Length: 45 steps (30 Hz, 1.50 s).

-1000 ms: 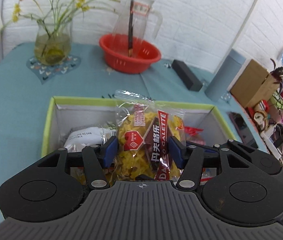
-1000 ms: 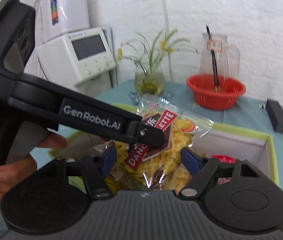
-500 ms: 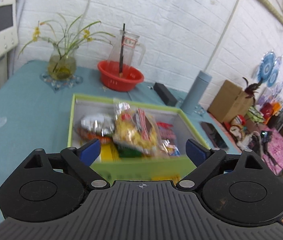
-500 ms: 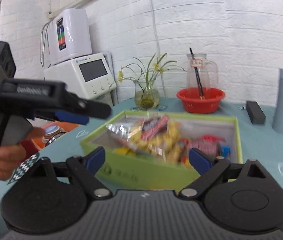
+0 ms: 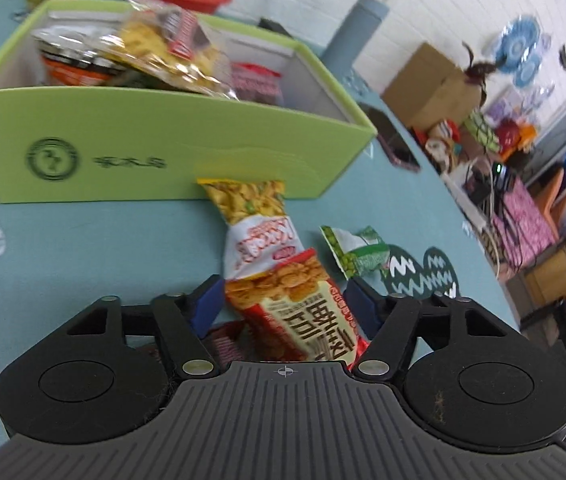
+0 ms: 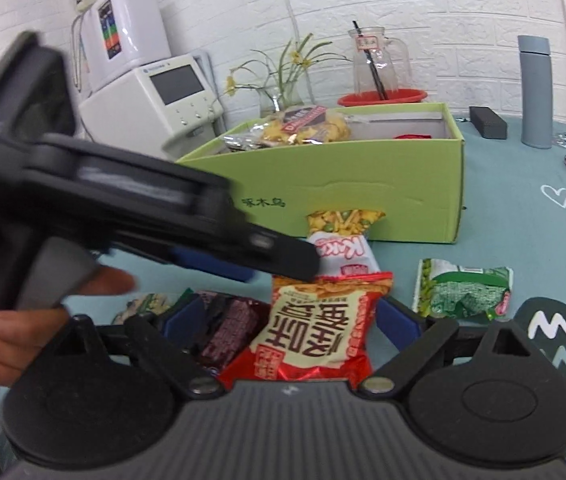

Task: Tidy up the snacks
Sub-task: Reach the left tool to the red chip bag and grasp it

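The red snack packet [image 5: 299, 312] is lying on the table in front of the green box [image 5: 155, 140], between the closing, not yet touching jaws of the left gripper [image 5: 283, 308]. The right gripper [image 6: 291, 320] is hovering spread around it. Several snacks are sitting boxed; the green pea packet [image 6: 463, 288], among others beside the box, is waiting.

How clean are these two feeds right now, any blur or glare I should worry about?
Left wrist view: the green box and its snacks are motion-smeared; the red snack bag near the fingers reads sharper. Right wrist view: the left gripper crossing the frame is blurred, the table beyond is crisp. Both show fisheye bending; lighting even, no strong glare.
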Motion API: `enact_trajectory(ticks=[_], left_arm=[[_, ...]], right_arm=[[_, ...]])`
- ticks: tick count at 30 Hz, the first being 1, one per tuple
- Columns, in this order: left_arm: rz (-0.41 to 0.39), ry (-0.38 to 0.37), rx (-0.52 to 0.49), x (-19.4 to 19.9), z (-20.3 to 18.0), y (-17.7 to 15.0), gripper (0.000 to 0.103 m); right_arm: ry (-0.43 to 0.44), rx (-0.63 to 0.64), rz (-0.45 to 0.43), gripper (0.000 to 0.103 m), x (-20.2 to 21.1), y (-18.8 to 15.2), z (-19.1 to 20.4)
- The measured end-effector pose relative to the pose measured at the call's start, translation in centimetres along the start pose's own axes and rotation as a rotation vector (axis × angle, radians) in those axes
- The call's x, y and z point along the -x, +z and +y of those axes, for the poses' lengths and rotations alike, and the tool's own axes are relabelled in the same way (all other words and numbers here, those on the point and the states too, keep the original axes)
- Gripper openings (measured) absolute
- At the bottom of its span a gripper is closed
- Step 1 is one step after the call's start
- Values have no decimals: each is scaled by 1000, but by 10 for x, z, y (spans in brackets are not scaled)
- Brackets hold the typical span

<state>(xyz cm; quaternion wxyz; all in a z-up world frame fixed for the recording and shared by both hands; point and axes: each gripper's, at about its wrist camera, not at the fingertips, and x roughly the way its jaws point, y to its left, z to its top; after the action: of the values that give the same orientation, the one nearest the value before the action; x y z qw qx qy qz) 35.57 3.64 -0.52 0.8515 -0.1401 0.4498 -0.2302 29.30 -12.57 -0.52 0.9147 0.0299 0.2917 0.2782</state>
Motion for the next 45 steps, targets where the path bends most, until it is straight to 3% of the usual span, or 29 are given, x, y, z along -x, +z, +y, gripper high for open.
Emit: enact_trajectory(ticks=[3,8,15,25,27,29,31,33,37,41,45], left_arm=[[18,20,-76,-5,-18,-1,37],[41,-31,-128,-1,-43,-19,35],[6,-27,-199,6,-73,-56,36],[28,-100,-136,12,-81,-77,35],[-27,-107,-129,25,-78,-73,37],[-82,-122,-114,40,-71,-64,50],[-107,-101,-104,45,-64,-56,54],[-97,-73,-109,39,-59,-49,54],[-19,-120,-73,10,-48,-40,53],[-24,-112,-110,3,-54,-36,55],[26,-181,-161,1,-66,-51,57]], right_arm=[[7,37,24,94,4,-2,1],[67,-16,35,93,24,-18,-4],[25,-69,71,93,48,-48,-3],[-41,-94,34,93,79,-63,1],[-57,-80,16,93,84,-61,3],[-82,-62,0,93,90,-60,6],[-92,-50,1,93,90,-60,8],[-78,-53,7,93,87,-60,5],[-20,-80,29,93,72,-53,-1],[-29,-74,45,93,62,-45,-7],[-47,-82,39,93,59,-45,-13]])
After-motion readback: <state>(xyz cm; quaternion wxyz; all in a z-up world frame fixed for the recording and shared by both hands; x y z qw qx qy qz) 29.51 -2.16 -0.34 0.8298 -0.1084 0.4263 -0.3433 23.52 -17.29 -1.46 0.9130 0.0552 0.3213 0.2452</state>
